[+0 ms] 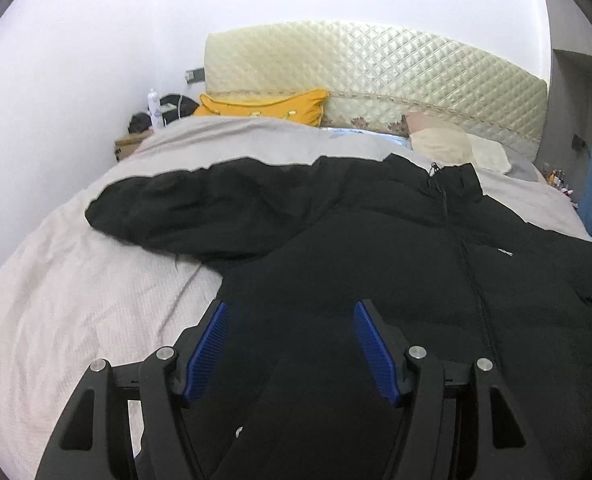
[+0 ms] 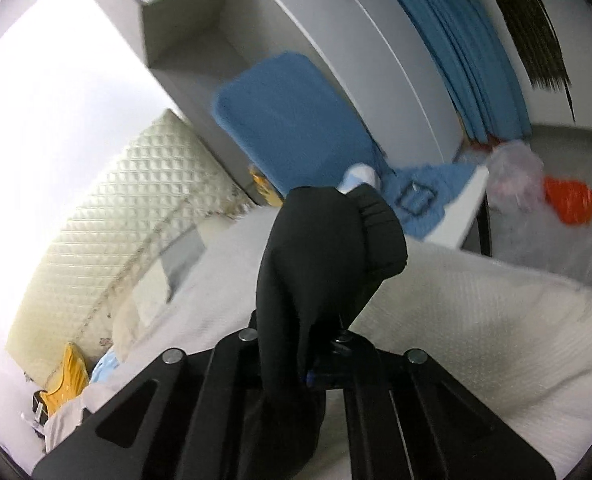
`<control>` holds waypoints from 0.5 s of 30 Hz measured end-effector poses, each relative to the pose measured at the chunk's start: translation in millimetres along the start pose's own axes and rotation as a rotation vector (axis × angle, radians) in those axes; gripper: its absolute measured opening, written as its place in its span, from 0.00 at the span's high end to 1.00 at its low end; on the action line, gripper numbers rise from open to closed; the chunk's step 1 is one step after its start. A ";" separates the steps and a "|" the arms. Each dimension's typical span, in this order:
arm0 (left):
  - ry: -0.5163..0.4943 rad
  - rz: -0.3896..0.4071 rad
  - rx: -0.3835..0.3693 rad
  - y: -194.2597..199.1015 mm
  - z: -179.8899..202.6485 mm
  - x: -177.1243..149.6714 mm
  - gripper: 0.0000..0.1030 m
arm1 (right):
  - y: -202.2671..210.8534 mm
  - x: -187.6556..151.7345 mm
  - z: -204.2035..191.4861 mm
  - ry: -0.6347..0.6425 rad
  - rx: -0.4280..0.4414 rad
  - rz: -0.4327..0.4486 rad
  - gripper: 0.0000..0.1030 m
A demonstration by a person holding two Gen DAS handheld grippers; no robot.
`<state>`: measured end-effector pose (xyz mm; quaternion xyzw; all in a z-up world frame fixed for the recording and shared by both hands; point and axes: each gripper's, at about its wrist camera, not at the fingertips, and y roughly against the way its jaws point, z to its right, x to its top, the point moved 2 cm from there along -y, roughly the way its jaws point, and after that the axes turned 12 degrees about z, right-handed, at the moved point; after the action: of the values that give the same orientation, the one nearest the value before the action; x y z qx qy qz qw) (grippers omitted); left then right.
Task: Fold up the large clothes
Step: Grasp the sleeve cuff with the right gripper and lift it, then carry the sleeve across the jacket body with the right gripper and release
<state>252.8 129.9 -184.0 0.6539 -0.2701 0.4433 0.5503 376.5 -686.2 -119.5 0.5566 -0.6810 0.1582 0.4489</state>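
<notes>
Bed: pale quilted bedspread (image 1: 55, 280) is carrying the black padded jacket (image 1: 376, 240).
Left gripper (image 1: 291, 344): jaws are standing wide, hovering over the jacket.
Right gripper (image 2: 304, 376): jaws are clamping a black ribbed jacket cuff (image 2: 328, 248).

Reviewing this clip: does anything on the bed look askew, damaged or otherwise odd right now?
Nothing looks damaged or spilled. The black jacket lies zipped on the bed, one sleeve flung out sideways. The right tool is shut on the other sleeve's cuff; the left tool is open over the hem.
</notes>
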 end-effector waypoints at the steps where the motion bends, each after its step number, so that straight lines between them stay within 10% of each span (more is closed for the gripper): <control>1: 0.010 -0.005 -0.004 1.1 -3.6 -0.7 0.37 | 5.1 3.7 -8.6 0.012 0.003 0.002 0.94; 15: 0.066 0.051 -0.086 42.6 -35.3 1.3 0.37 | 153.6 28.7 -246.7 0.291 0.221 0.101 0.94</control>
<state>207.6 153.4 -162.4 0.6076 -0.2870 0.4665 0.5751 346.2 -476.7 81.7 0.5387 -0.6144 0.3334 0.4703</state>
